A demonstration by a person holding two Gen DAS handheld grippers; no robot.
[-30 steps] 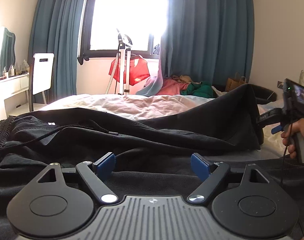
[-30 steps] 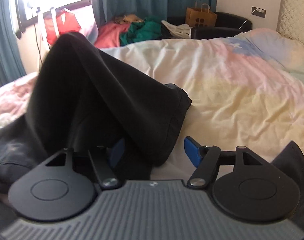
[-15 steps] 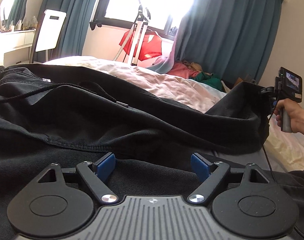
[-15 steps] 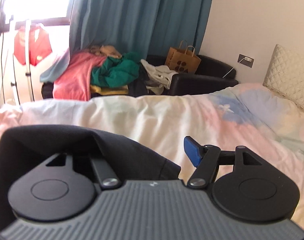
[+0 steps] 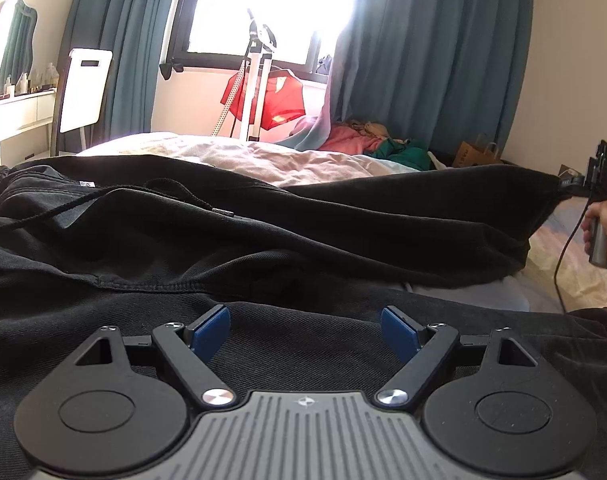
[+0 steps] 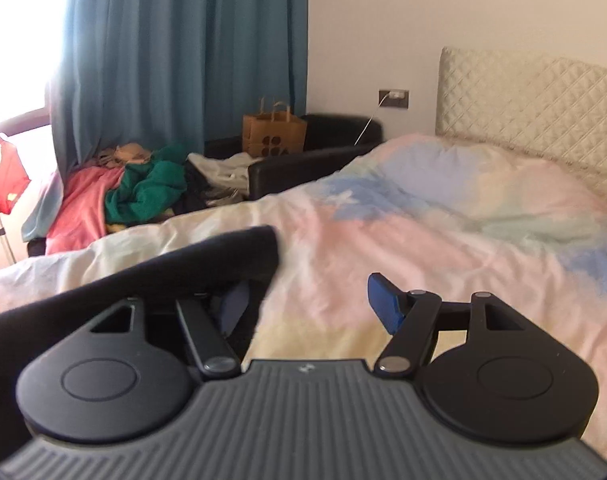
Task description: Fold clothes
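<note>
The black trousers [image 5: 263, 216] lie spread across the bed [image 6: 443, 220], with a drawstring [image 5: 115, 196] at the waistband end. One leg hem is lifted off the bed toward the headboard [image 6: 543, 88]. The left gripper [image 5: 305, 326] hovers over the trouser fabric, jaws spread, gripping nothing. The right gripper [image 6: 307, 302] has its jaws spread wide; the hem drapes over its left finger, unclamped. Beyond the bed, a brown paper bag [image 6: 273, 130] stands in a black armchair [image 6: 315, 156]; its contents are not visible.

1 pr black trousers [image 5: 263, 216], 2 grippers, 1 bed [image 6: 443, 224], 1 paper bag [image 6: 273, 130], 1 white chair [image 5: 85, 88], 1 mirror [image 5: 11, 40].
</note>
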